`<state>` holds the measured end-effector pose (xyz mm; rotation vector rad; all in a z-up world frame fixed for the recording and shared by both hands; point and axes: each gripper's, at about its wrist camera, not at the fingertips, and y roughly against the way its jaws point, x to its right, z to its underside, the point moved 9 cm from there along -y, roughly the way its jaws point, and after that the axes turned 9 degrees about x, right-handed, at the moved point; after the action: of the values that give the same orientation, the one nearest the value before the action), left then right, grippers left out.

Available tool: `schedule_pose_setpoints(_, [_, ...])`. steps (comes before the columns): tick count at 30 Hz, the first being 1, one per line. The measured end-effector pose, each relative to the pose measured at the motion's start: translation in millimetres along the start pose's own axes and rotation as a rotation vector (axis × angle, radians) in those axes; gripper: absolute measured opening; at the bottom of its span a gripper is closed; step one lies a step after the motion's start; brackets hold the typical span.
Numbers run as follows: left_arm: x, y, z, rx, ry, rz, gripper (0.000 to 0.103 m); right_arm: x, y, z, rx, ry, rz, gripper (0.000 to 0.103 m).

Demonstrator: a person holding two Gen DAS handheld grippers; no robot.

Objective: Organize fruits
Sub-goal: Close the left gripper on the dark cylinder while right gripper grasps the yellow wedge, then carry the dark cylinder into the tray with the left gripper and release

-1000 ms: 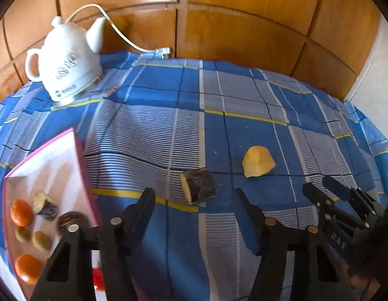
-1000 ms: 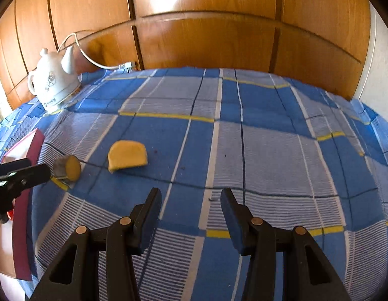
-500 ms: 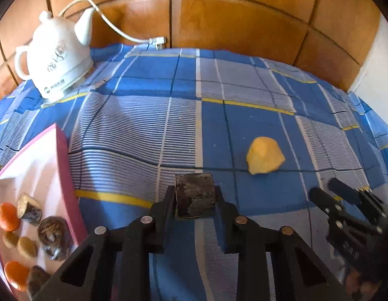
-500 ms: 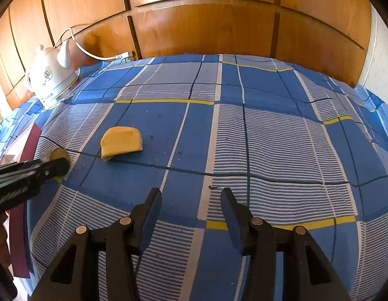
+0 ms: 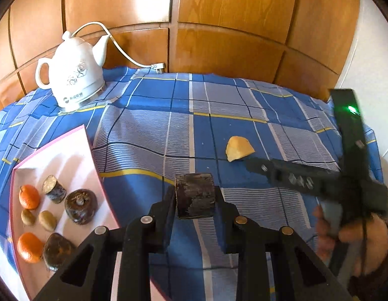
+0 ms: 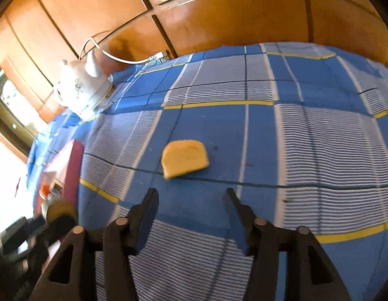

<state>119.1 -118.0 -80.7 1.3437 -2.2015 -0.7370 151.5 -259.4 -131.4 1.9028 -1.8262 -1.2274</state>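
My left gripper (image 5: 195, 198) is shut on a dark stubby fruit piece (image 5: 195, 195) and holds it above the blue checked cloth. Its yellow cut end shows in the right wrist view (image 6: 59, 210). A pink-rimmed white tray (image 5: 76, 155) at the left holds two oranges, small brownish fruits and several dark pieces. A yellow fruit wedge (image 5: 237, 148) lies on the cloth to the right. My right gripper (image 6: 191, 195) is open and empty, just short of the wedge (image 6: 185, 158). The right gripper also shows in the left wrist view (image 5: 254, 161), its tips beside the wedge.
A white electric kettle (image 5: 76, 80) with a cord stands at the back left on the cloth (image 5: 169, 125). Wooden panels (image 5: 219, 25) close off the back. The tray edge (image 6: 71, 160) shows at the left in the right wrist view.
My left gripper closed on the dark fruit piece and lifted it off the cloth. My right gripper moved left toward the yellow wedge, still open.
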Motion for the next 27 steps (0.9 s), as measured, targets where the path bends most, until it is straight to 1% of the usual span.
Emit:
schedule_pose_setpoints(3, [-1.9,6.4,2.5,0.006,0.01,0.002,0.028,-0.6,-9.3,-4.5,-0.02,-0.062,-0.025,0.058])
schedule_pose_setpoints(7, [-4.6,13.3,4.8,0.015,0.023,0.005,0.028,-1.3,-23.3,-8.7,-0.036,-0.065,-0.001,0.058])
schedule_pose_setpoints(10, [-7.5,18.1,5.1,0.021,0.033,0.004,0.028,-5.2,-31.7,-15.3,-0.035,-0.043,0.022,0.058])
schedule_pose_setpoints(11, [-8.9,19.3,4.8,0.021,0.037,0.003,0.028,-6.4,-34.8,-17.2,-0.035,-0.033,0.035,0.059])
schedule_pose_setpoints(14, [-12.6,23.2,4.5,0.028,0.051,0.0,0.028,-11.1,-43.9,-20.9,-0.042,0.036,0.086,0.059])
schedule_pose_setpoints(16, [-15.7,25.5,4.5,0.031,0.061,-0.004,0.028,-14.4,-47.6,-21.7,-0.048,0.109,0.128,0.056])
schedule_pose_setpoints(17, [-17.1,26.4,4.8,0.032,0.065,-0.005,0.028,-14.1,-48.2,-22.4,-0.046,0.125,0.138,0.048])
schedule_pose_setpoints(20, [-19.2,28.5,6.2,0.033,0.071,-0.009,0.028,-14.4,-49.7,-24.0,-0.056,0.153,0.131,0.047])
schedule_pose_setpoints(22, [-20.5,30.6,7.6,0.036,0.071,-0.012,0.028,-19.7,-45.3,-21.7,-0.069,0.194,0.094,0.046])
schedule_pose_setpoints(27, [-24.4,32.4,9.7,0.037,0.081,-0.017,0.028,-36.6,-13.6,-11.0,-0.078,0.351,0.019,0.046])
